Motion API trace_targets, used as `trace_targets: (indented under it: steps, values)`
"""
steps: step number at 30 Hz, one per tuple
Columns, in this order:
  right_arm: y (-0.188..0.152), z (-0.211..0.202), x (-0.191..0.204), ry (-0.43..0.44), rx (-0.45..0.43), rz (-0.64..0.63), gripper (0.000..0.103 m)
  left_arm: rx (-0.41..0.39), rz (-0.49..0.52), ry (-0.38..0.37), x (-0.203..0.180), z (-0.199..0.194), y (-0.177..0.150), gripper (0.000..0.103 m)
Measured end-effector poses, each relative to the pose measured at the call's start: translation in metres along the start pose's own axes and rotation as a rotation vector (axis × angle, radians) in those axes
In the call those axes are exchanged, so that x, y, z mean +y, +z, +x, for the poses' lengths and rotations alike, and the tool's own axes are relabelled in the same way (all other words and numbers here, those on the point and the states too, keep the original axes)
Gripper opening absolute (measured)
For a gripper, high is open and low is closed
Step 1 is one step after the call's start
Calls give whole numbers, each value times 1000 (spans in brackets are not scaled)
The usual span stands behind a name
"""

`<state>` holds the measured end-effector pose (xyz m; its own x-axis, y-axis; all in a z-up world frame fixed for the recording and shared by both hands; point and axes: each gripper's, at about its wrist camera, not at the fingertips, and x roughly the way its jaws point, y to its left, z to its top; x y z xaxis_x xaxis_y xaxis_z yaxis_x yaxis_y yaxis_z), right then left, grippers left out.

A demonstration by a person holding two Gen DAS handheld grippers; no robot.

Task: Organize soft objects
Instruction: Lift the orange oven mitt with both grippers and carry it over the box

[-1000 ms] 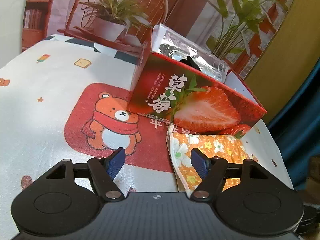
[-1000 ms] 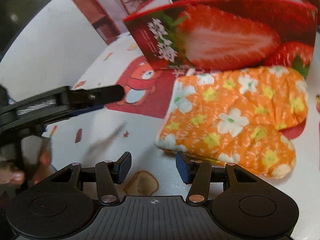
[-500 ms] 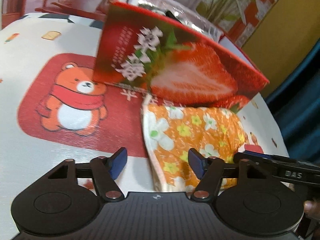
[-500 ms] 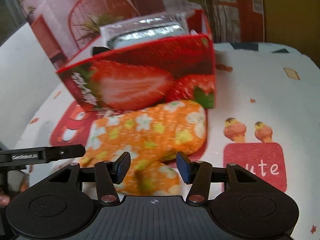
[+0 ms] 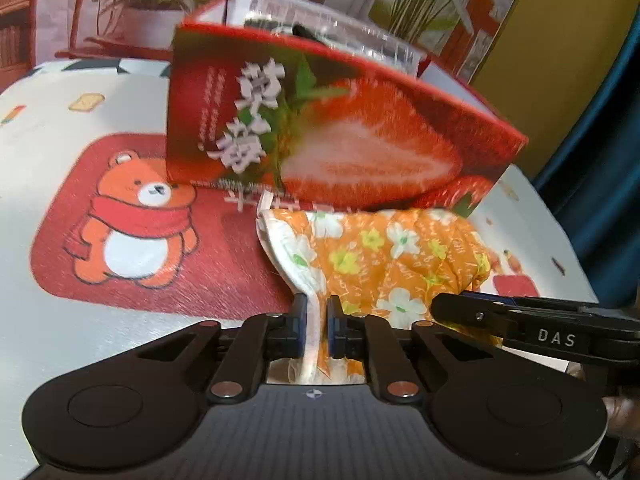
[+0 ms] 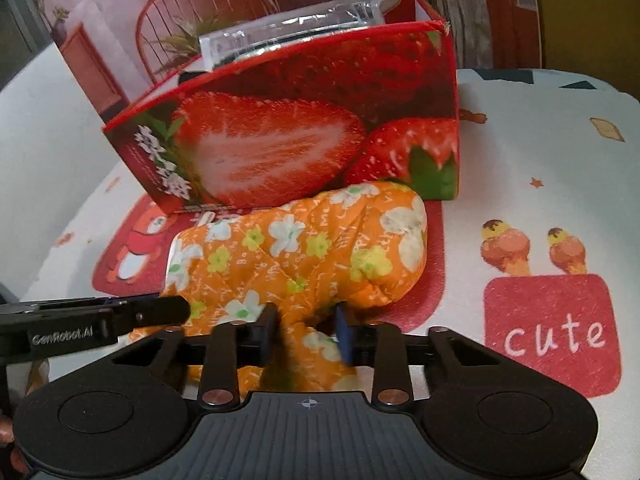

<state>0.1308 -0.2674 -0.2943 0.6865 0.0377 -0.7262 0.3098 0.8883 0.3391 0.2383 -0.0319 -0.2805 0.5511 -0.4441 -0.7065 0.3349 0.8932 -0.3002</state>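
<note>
An orange oven mitt (image 5: 392, 248) with white and yellow flowers lies on the table, right against the front of a red strawberry box (image 5: 360, 132). My left gripper (image 5: 317, 312) is shut on the white hem of the mitt's cuff. In the right wrist view the mitt (image 6: 304, 248) fills the middle, in front of the box (image 6: 280, 140). My right gripper (image 6: 306, 320) is closing, with the mitt's near lobe between its jaws and both pads against the fabric. One finger (image 5: 500, 316) of the right gripper shows from the side in the left wrist view.
A clear plastic package (image 6: 288, 32) sticks up out of the box. The tablecloth carries a red bear patch (image 5: 132, 224) left of the mitt and a red "cute" patch (image 6: 552, 332) to its right. A blue curtain (image 5: 600, 160) hangs past the table's right edge.
Both grippers came in closer to the mitt. The left jaws went from wide apart to pinched on the cuff hem. The right jaws narrowed around the mitt's near lobe.
</note>
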Motion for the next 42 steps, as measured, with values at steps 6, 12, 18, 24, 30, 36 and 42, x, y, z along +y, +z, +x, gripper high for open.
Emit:
trace_targets:
  steps: [6,12,18,24,30,36,42]
  values:
    - [2,-33,20,49,-122,-60,20,-121,41,-22,-7,-45,12,9]
    - [20,-80,42,95,-262,-135,19,-277,109,-53,-19,-93,34,9]
    - [55,-105,55,138,-360,-183,19,-403,164,-47,-32,-113,66,9]
    - [114,-86,62,123,-399,-237,19,-460,268,24,-44,-86,124,9]
    - [172,-30,40,69,-355,-167,19,-343,203,52,-33,-27,176,9]
    - [189,32,15,18,-233,-106,19,-175,107,69,-20,36,192,9]
    - [190,73,-5,-26,-99,-5,20,-46,94,92,-8,75,188,10]
